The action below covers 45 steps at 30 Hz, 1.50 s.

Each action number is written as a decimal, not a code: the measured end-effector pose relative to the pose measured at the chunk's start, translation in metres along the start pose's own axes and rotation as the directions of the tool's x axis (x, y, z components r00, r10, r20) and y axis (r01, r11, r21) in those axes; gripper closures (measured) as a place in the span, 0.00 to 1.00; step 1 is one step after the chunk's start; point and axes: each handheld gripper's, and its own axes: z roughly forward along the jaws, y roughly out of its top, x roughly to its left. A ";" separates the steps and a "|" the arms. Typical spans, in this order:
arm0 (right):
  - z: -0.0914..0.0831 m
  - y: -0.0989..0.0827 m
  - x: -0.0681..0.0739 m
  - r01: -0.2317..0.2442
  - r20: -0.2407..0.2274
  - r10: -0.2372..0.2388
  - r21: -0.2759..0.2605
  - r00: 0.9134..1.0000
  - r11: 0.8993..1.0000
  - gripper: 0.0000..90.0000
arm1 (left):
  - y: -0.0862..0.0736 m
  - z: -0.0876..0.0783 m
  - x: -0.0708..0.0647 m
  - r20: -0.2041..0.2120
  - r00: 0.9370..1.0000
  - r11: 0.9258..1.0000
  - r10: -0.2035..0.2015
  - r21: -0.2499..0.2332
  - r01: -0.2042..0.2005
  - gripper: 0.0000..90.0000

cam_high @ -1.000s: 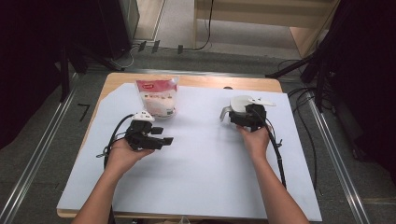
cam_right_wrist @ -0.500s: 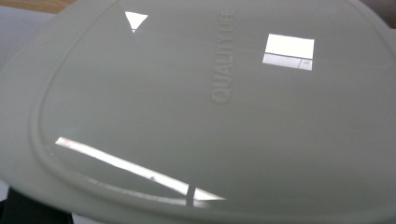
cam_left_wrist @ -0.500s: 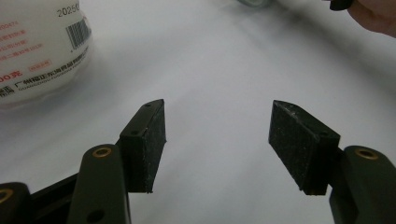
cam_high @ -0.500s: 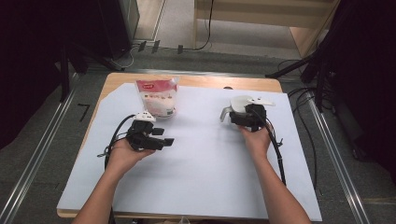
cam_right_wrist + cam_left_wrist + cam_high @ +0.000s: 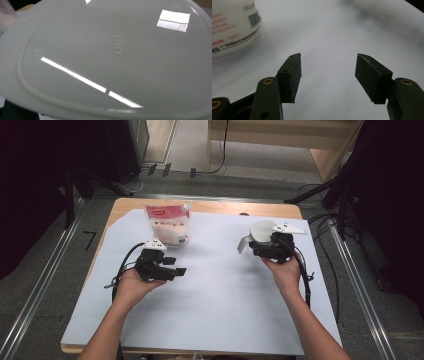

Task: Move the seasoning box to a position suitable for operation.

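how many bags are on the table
1. The bag stands at the far left of the table, just beyond the left gripper; its printed side appears in the left gripper view. Nothing suggests another hidden one.

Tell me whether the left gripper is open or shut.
Open. In the left gripper view, the left gripper has its two black jaws well apart, with bare white table surface between them and nothing held.
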 end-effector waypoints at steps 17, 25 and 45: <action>-0.042 -0.025 0.028 0.152 -0.220 -0.145 0.017 0.965 0.988 0.15 | 0.003 0.004 -0.011 0.003 1.000 1.000 0.027 0.006 -0.027 0.44; -0.034 -0.036 0.039 0.212 -0.286 -0.198 0.020 0.938 0.977 0.15 | 0.005 -0.002 -0.008 0.009 0.999 0.999 0.033 -0.021 -0.033 0.43; -0.003 -0.053 0.068 0.266 -0.373 -0.223 0.069 0.901 0.961 0.15 | 0.004 0.000 -0.007 0.013 0.999 0.999 0.033 -0.004 -0.033 0.43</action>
